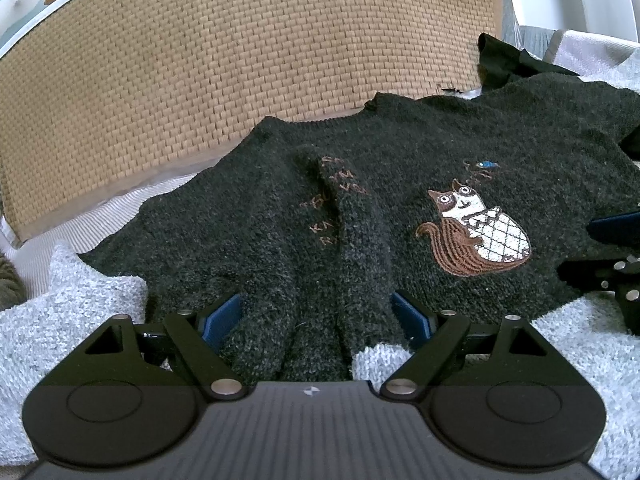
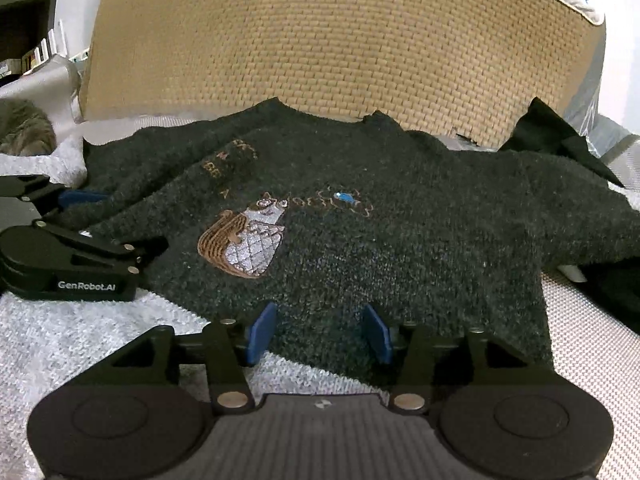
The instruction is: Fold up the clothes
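A dark green fuzzy sweater (image 1: 400,140) lies spread out, front up, with an embroidered cat-and-squirrel patch (image 1: 476,232) and brown lettering. A bunched ridge of its hem runs between the blue pads of my left gripper (image 1: 316,316), whose jaws stand wide and look open. In the right wrist view the sweater (image 2: 400,240) fills the middle. My right gripper (image 2: 318,328) is open, its blue pads either side of the hem without pressing it. The left gripper's body (image 2: 68,256) shows at the left edge there.
A tan woven mat (image 2: 340,40) stands upright behind the sweater. A white fluffy blanket (image 2: 80,340) lies under its near edge. A black garment (image 2: 560,136) sits at the far right, a grey furry thing (image 2: 24,128) at the far left, and a ribbed white cover (image 2: 592,320) at the right.
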Demonstrator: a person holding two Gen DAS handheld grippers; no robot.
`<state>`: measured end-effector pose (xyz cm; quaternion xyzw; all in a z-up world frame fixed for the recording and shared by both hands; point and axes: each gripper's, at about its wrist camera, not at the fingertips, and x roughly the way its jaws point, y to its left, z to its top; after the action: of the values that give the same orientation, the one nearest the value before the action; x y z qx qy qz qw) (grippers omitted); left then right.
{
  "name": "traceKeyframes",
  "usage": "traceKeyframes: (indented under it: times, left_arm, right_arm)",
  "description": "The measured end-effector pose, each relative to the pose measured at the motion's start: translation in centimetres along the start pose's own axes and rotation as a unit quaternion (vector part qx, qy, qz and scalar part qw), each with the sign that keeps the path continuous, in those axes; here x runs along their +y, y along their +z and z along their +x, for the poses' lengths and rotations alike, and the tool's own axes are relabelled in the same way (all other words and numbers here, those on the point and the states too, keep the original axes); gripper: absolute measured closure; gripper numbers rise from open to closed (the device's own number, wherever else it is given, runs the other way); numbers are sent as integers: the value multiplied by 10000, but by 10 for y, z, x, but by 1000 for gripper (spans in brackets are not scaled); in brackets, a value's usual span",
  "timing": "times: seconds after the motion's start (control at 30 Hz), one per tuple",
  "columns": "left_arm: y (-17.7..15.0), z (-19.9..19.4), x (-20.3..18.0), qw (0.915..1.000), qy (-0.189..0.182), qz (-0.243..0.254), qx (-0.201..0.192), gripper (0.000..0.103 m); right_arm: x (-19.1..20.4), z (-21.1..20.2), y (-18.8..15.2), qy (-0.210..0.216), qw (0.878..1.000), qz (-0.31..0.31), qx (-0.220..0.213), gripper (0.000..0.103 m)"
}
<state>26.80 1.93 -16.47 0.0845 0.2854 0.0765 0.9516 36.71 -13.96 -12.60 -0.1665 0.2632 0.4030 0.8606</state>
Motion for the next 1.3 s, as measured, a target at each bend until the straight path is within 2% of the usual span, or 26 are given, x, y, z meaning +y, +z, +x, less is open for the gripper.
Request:
traceKeyframes:
  times: [0.1,0.2,0.33,0.5,0.6,0.7,0.77,0.87,0.97,1.0,1.03,1.07,1.1,1.13,1.17,1.27,1.3]
  left_arm:
    - [2,0,3,9999,-86,-59,115,19]
    - [7,-4,11,9989,-354,-36,305,19]
    - [14,-21,16,9959,-558,601,390,18]
    - [34,-49,39,9896,-494,1334,233,17]
    - [44,-51,68,9826,-442,1706,582,17]
    - [46,-50,100,9718,-332,2115,989,17]
    - [44,-49,122,9669,-402,2166,1291,17]
    - [36,-48,151,9607,-830,1912,1835,13]
    - [14,-49,164,9528,-765,2072,2084,14]
    - [8,-50,165,9511,-671,2143,2121,16]
    - [3,-53,166,9515,-649,2153,2098,29]
    - [0,-58,169,9548,-668,2078,2017,42]
    - [-2,-63,172,9589,-696,1964,1926,45]
    - [-2,-69,176,9638,-694,1821,1821,53]
    - [-1,-75,180,9690,-671,1657,1704,70]
    - [-2,-87,194,9772,-541,1375,1526,89]
    - [-2,-91,199,9786,-496,1329,1492,92]
  right_arm:
    - [-1,2,-1,9,10000,-3,1,47]
    - [2,1,-3,-39,10000,-58,-49,47]
    - [2,1,-4,-42,10000,-52,-73,47]
    - [1,0,-4,-30,10000,-23,-84,47]
    - [0,-1,-4,-17,10000,10,-83,47]
    - [1,-1,-4,-19,10000,20,-87,47]
    - [1,-1,-5,-23,10000,25,-88,47]
    - [0,-2,-5,-20,9999,34,-98,47]
    - [-1,-1,-5,-3,9999,62,-99,46]
    - [-2,-1,-5,11,9999,81,-100,46]
    - [-2,-2,-5,13,9999,85,-103,46]
    - [-2,-2,-5,15,9999,89,-107,46]
    - [-2,-2,-5,16,9999,93,-110,46]
    - [-2,-2,-5,19,9999,99,-112,46]
    - [-3,-2,-5,22,9999,107,-114,46]
    - [-2,-2,-5,18,9999,107,-119,46]
    - [-2,-2,-5,11,9999,100,-121,46]
